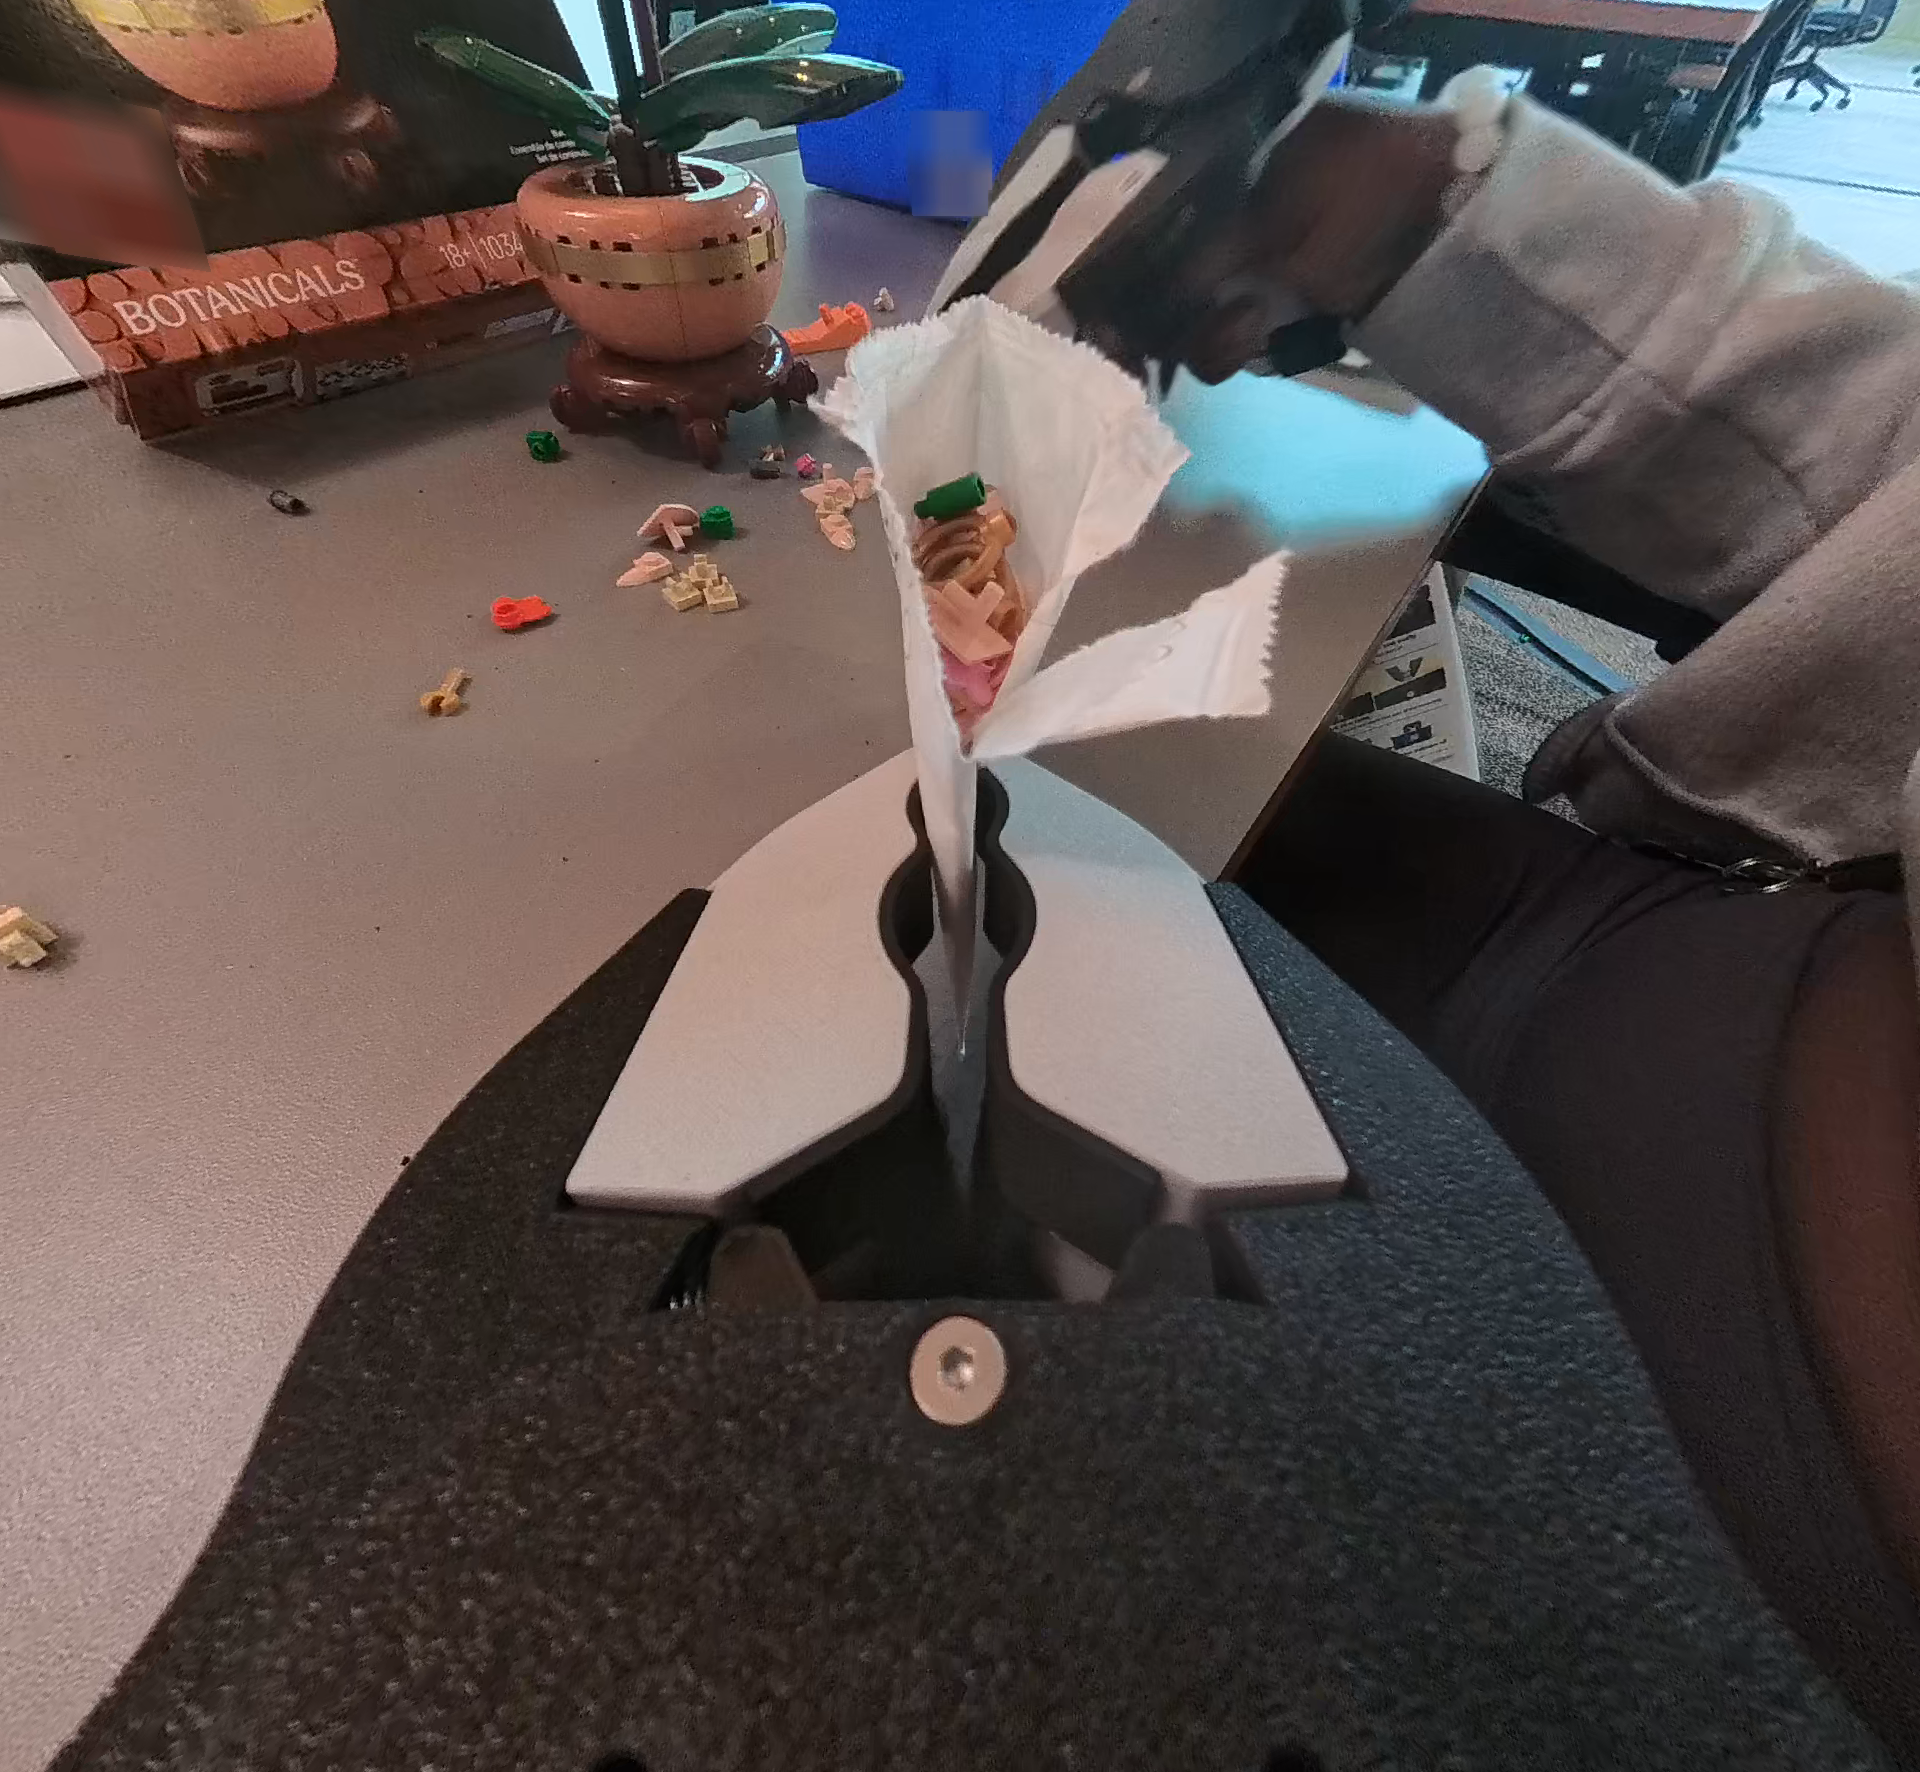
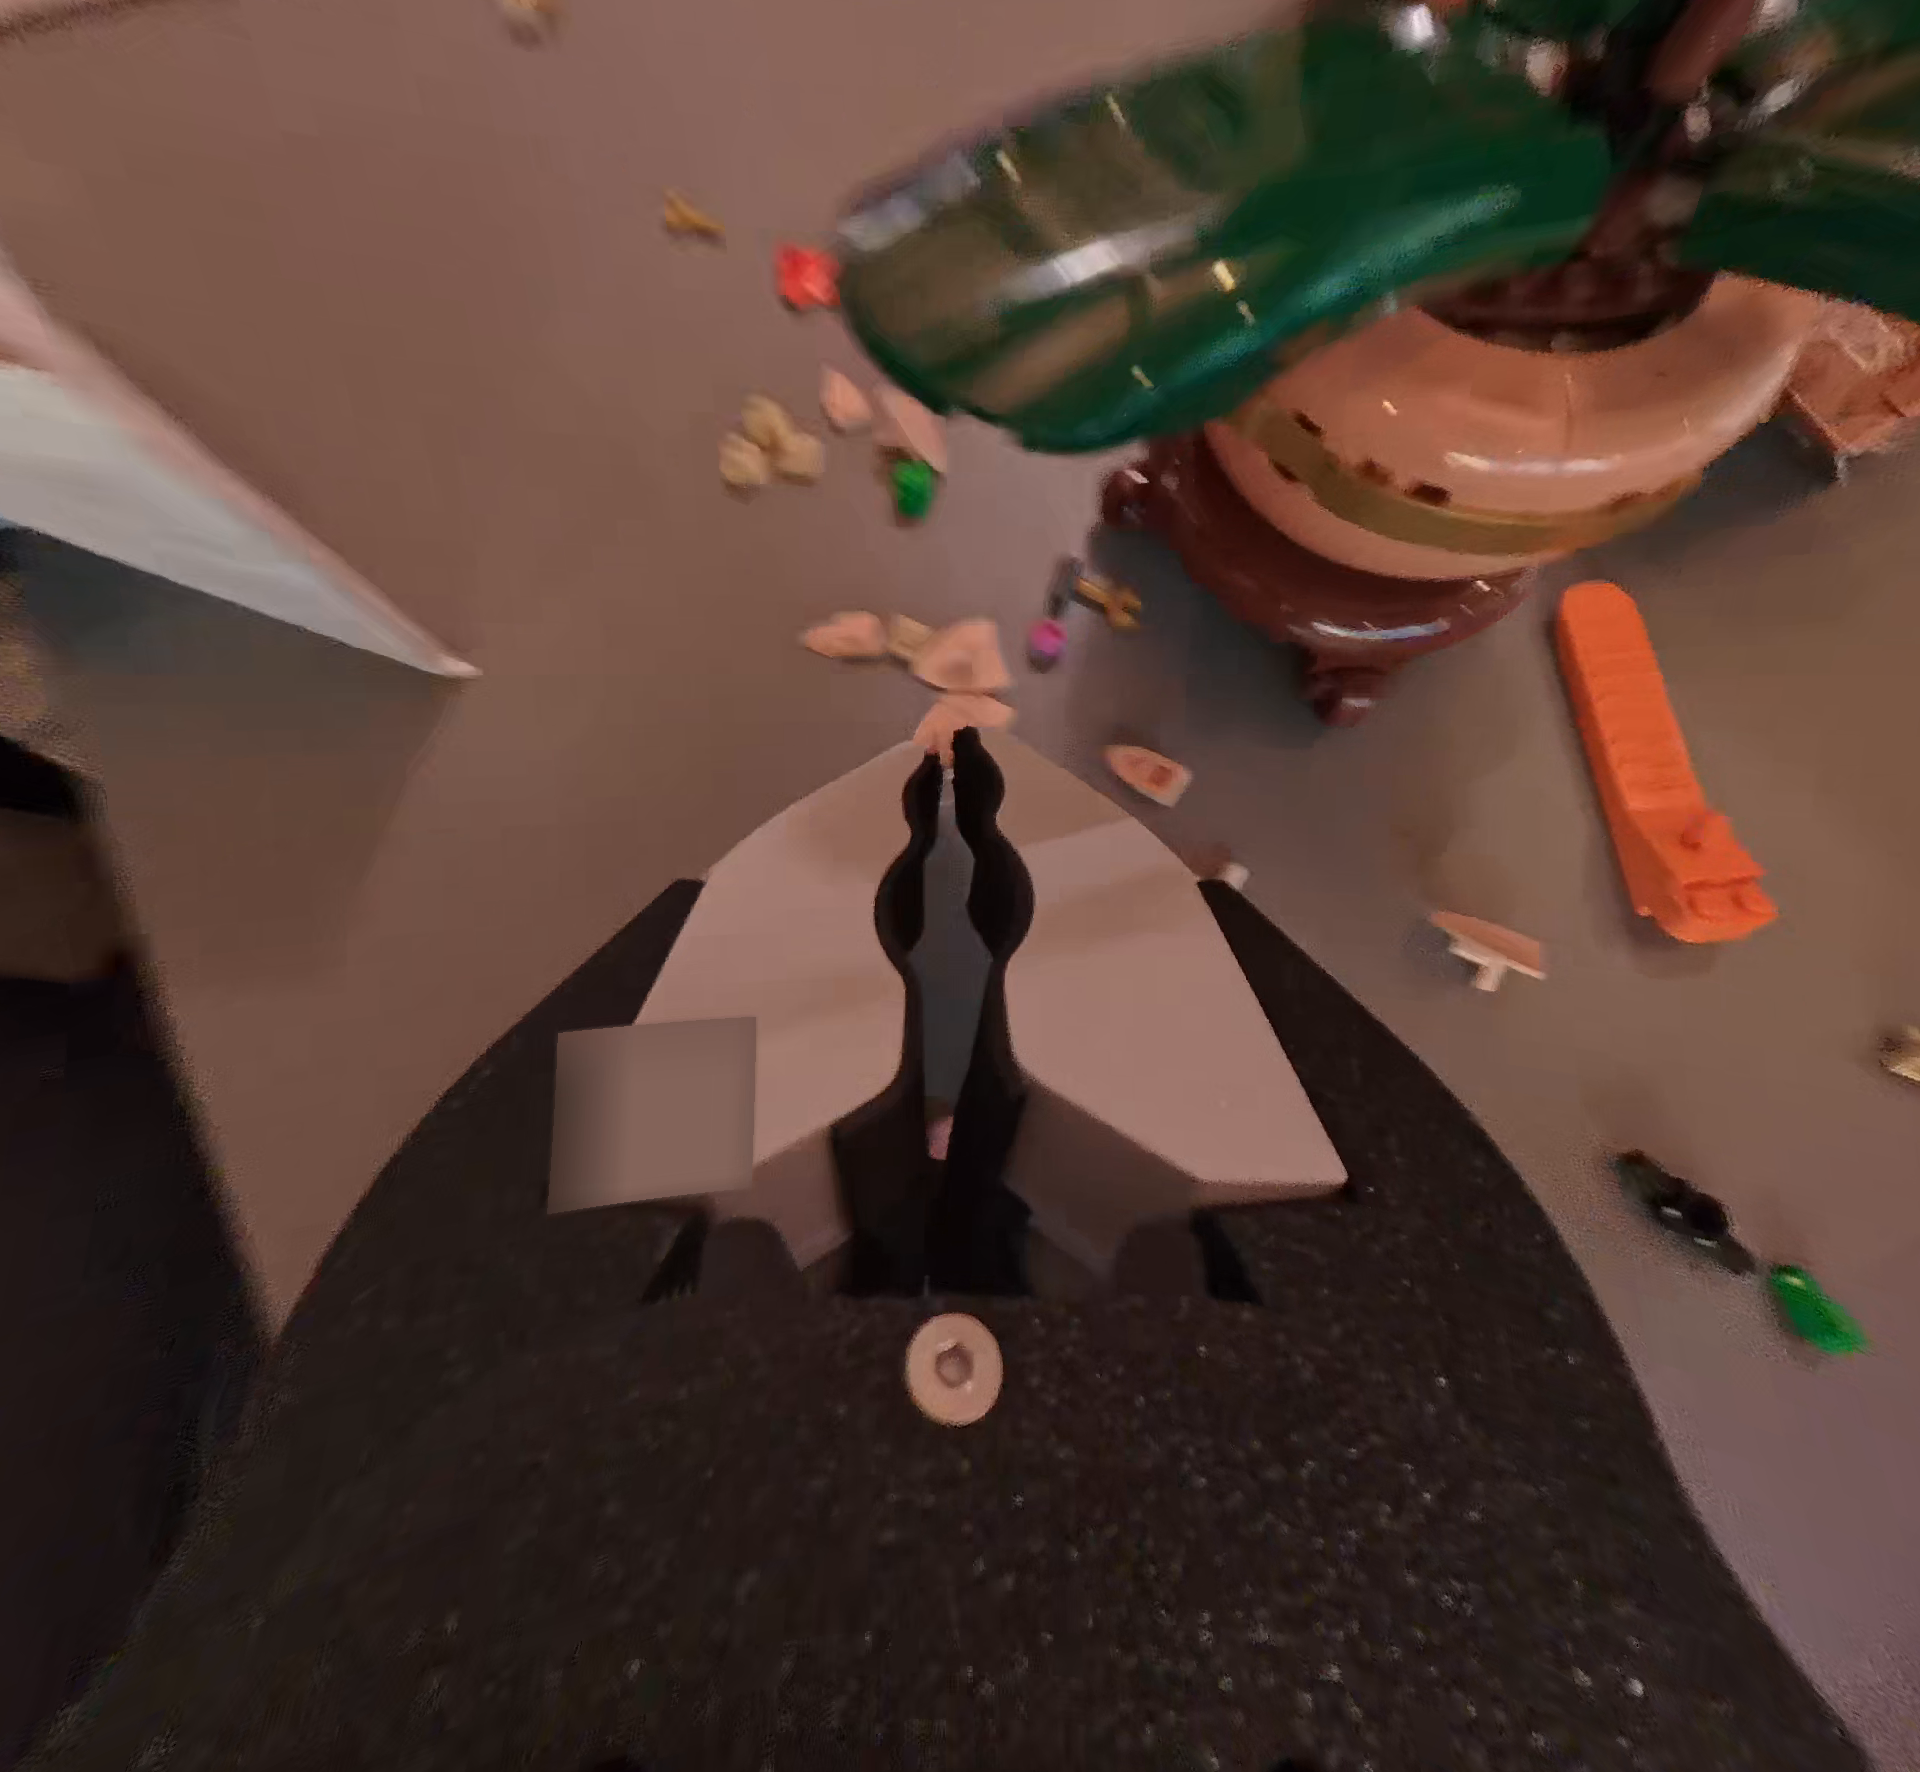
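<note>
Tongs of the left hand (image 1: 961, 849) are clenched on the bottom edge of a torn-open white paper bag (image 1: 1013, 475) holding small tan, pink and green bricks, raised above the grey tabletop (image 1: 260, 787). The right tongs (image 2: 951, 756) are pinched on a small tan piece (image 2: 961, 714) just above the tabletop. The brick-built potted plant (image 2: 1455, 434) stands at two o'clock, an orange brick separator (image 2: 1652, 766) at three o'clock.

**Two wrist cameras, one cluttered table**

The left wrist view looks level across the grey table (image 1: 260, 787) toward the peach brick-built flowerpot (image 1: 649, 268). The right wrist view angles steeply down, close over that pot (image 2: 1507, 434). Both share the scattered small bricks (image 1: 686, 569).
</note>
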Motion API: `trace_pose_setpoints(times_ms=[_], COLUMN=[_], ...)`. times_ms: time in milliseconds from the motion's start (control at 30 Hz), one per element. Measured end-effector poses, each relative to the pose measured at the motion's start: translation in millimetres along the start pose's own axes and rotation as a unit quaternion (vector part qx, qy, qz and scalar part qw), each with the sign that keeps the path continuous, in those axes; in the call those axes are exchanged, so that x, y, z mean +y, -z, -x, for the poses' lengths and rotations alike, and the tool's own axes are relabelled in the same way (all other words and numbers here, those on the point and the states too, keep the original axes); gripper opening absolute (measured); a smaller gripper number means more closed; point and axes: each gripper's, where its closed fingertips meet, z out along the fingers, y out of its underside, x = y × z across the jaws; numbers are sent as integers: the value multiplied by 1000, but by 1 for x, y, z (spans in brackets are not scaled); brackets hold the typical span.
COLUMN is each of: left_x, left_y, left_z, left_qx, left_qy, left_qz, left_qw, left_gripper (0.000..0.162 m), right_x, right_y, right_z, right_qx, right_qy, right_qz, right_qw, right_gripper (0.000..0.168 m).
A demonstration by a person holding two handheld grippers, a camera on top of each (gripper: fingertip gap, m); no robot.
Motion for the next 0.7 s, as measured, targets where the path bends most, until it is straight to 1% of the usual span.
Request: trace_pose_setpoints(times_ms=[67,133,200,300,333,367,400,533,567,633,700], left_x=[0,0,0,0,0,0,0,0,0,1,0], left_y=[0,0,0,0,1,1,1,0,0,1,1], left_z=[0,-1,-1,-1,-1,-1,0,-1,-1,0,0], left_qx=[0,1,1,-1,-3,-3,-4,-2,-2,-3,-3], left_qy=[1,2,1,-5,-7,-7,-8,-7,-7,-8,-9], left_qz=[0,0,0,1,1,1,1,0,0,0,0], left_qw=[1000,1000,1000,1000,1000,1000,1000,1000,1000,1000,1000], left_gripper=[3,3,4,4,4,4,4,4,4,4,4], right_x=[-23,-52,-75,-83,-80,-76,-75,-77,-78,-72,-49], right_y=[16,33,39,22,15,10,8,17,20,23,15], right_z=[32,68,100,123,127,129,128,122,117,92,56], right_qx=[-49,-100,-138,-148,-149,-149,-143,-137,-125,-72,-15], right_qy=[-8,-2,21,57,66,74,78,67,65,46,11], right_qz=[-66,-136,-179,-156,-136,-118,-111,-136,-147,-159,-128], right_qw=[997,986,974,975,977,979,980,979,979,984,992], right_gripper=[3,3,3,4,9,17,22,20,20,20,21])
